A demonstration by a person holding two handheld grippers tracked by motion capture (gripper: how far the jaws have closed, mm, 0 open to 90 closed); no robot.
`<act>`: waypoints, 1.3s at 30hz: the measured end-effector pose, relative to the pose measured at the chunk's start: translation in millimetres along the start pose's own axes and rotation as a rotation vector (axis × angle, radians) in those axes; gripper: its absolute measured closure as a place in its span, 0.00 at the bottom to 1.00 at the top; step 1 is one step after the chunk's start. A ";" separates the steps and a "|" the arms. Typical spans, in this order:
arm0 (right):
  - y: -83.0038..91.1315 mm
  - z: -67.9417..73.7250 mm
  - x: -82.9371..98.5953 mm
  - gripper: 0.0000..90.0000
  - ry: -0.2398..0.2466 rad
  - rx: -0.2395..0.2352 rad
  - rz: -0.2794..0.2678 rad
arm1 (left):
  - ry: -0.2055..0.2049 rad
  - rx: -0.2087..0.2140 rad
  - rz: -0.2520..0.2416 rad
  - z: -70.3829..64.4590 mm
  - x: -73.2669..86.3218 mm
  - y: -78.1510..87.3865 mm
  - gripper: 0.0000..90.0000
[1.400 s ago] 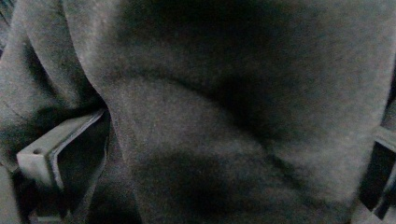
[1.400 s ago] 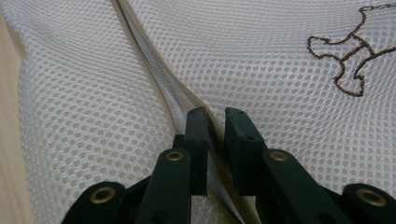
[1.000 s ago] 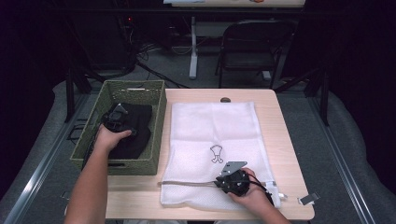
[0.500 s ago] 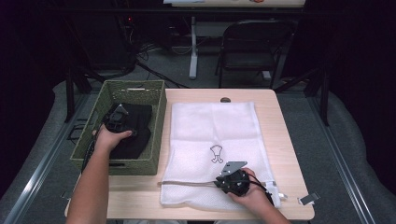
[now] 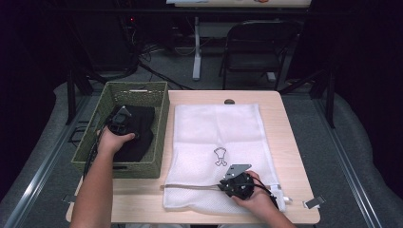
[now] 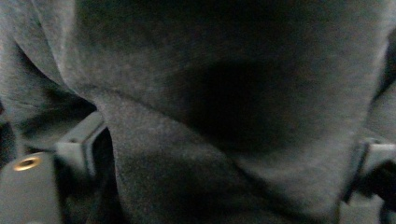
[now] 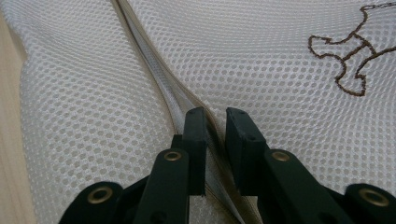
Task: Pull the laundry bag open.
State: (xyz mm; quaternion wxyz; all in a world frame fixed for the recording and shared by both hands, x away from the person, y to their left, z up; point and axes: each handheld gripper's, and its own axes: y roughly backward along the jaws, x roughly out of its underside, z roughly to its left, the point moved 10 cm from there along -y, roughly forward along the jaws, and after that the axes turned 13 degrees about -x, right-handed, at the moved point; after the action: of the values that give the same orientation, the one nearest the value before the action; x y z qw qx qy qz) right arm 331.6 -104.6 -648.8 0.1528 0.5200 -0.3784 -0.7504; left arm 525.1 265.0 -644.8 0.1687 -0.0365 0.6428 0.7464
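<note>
A black garment (image 5: 141, 128) lies in a green woven basket (image 5: 138, 87) at the table's left. My left gripper (image 5: 119, 119) is pushed down into it. In the left gripper view the jaws stand wide apart, open, with a fold of the dark cloth (image 6: 224, 70) bulging between them. A white mesh laundry bag (image 5: 223, 128) with a small brown embroidered figure (image 5: 221, 156) lies flat on the table. At its near edge my right gripper (image 5: 224, 185) is shut on the bag's zipper seam (image 7: 154, 65), which runs between the two jaws (image 7: 215, 119).
The wooden table (image 5: 294, 142) has bare strips right of the bag and along the near edge. A small metal clip (image 5: 313, 203) lies at the near right corner. A dark knob (image 5: 229, 101) sits at the far edge. A folding chair (image 5: 256, 42) stands beyond.
</note>
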 end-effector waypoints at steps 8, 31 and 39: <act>0.0 -0.2 -0.2 0.87 0.002 0.000 0.001 | 0.009 0.016 -0.019 0.7 -0.1 3.2 0.29; -0.1 -0.2 -0.2 0.87 0.002 -0.001 0.001 | 0.022 0.033 -0.036 -3.0 -2.2 14.3 0.72; 0.0 -0.2 0.0 0.87 0.004 -0.003 0.000 | 0.020 0.029 -0.029 -3.1 -3.2 19.1 0.73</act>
State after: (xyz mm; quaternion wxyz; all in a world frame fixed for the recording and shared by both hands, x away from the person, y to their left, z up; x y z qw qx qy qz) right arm 331.8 -104.6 -648.8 0.1543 0.5212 -0.3770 -0.7499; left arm 521.9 259.1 -626.3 0.1735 -0.0506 0.6544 0.7342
